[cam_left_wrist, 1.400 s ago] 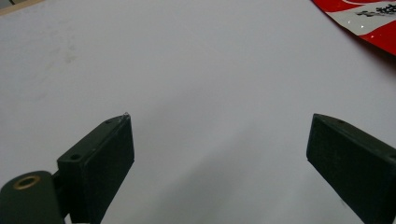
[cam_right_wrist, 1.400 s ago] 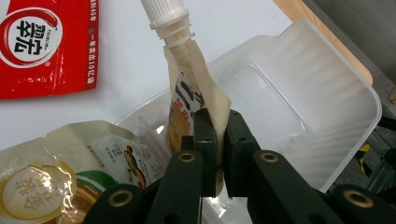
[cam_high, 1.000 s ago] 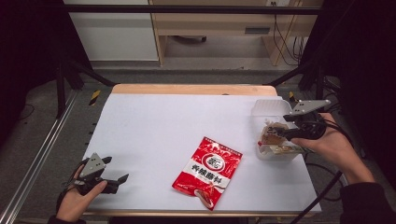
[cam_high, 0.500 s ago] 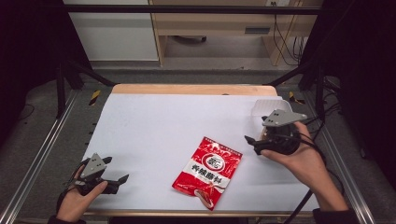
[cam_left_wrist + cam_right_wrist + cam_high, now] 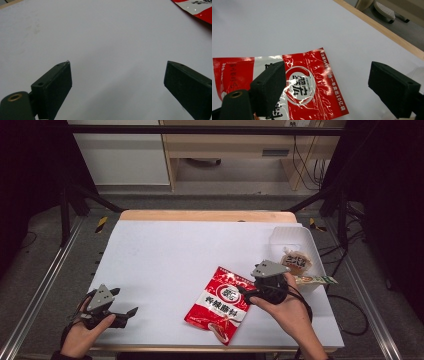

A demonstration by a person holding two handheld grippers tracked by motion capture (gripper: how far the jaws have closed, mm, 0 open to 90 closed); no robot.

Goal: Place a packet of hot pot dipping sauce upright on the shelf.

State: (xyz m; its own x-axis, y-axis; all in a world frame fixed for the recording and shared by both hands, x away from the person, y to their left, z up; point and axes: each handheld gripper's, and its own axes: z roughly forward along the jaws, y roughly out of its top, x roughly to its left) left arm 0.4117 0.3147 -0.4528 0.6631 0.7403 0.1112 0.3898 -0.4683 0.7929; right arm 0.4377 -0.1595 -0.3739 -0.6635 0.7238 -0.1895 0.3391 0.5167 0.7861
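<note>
A red and white snack bag (image 5: 218, 304) lies flat on the white table (image 5: 175, 255), right of centre near the front edge. My right gripper (image 5: 244, 290) hovers at the bag's right edge, jaws wide apart with nothing between them. The right gripper view has the bag (image 5: 294, 85) below and between those open jaws (image 5: 327, 86). My left gripper (image 5: 129, 312) rests at the front left corner, open and empty. In the left gripper view, a corner of the bag (image 5: 197, 7) is far off, past the left gripper (image 5: 117, 82).
A clear plastic tray (image 5: 300, 237) at the right edge holds a round wrapped snack (image 5: 296, 261) and a greenish packet (image 5: 316, 280). The table's wooden back edge (image 5: 207, 215) runs across the far side. Black frame posts stand at both sides.
My right gripper has moved left and toward the front, from over the tray to the bag's right edge. The snacks stay in the tray. The left gripper has not moved.
</note>
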